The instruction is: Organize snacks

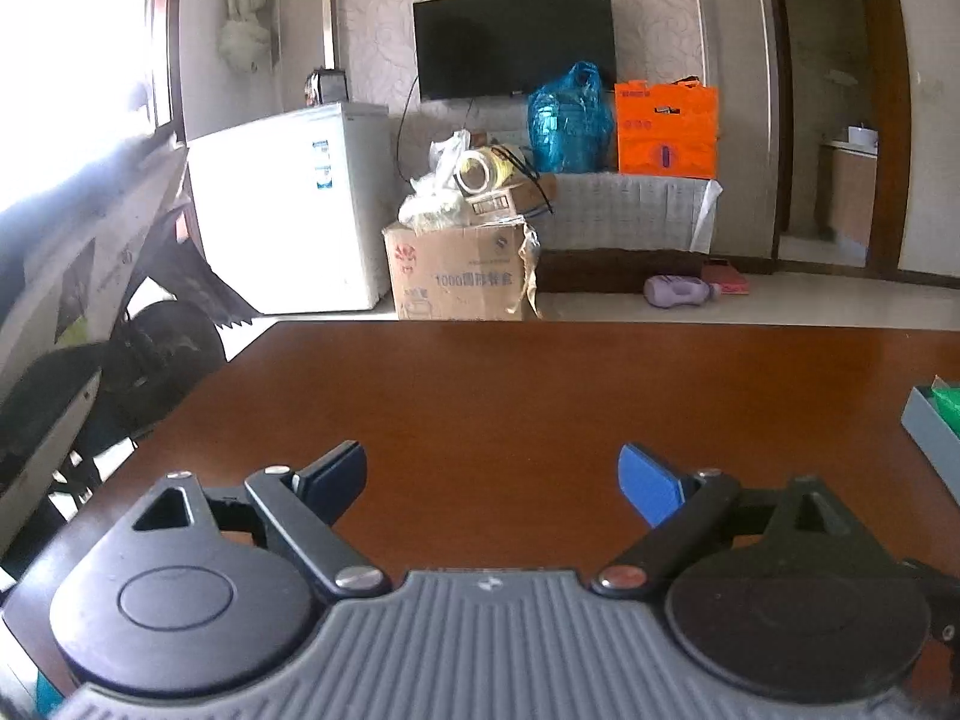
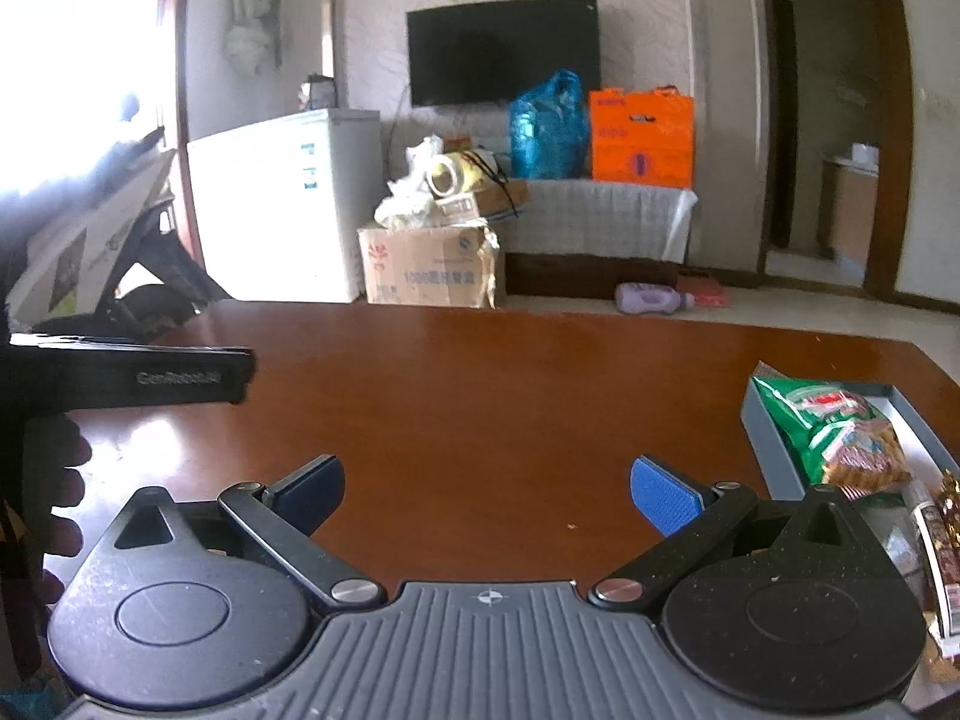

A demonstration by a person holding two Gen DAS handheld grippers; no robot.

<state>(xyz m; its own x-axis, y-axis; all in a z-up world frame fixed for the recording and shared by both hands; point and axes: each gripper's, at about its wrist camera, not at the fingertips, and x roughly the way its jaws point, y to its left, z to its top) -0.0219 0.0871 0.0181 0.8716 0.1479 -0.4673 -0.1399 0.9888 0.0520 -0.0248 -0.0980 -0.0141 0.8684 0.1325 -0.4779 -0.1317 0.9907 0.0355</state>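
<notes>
My left jaws (image 1: 492, 483) and right jaws (image 2: 487, 495) both gape wide over the bare brown table (image 2: 480, 372), clasping nothing, while the grey box (image 2: 774, 450) of snack packets (image 2: 840, 432) sits off to their right.

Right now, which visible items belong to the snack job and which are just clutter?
Job:
- grey tray
- green snack bag inside it
- brown snack packets beside that bag
- left tool, right tool, both open and empty

Clutter:
- cardboard box
- blue bag
- orange bag
- purple bottle
- TV
</notes>
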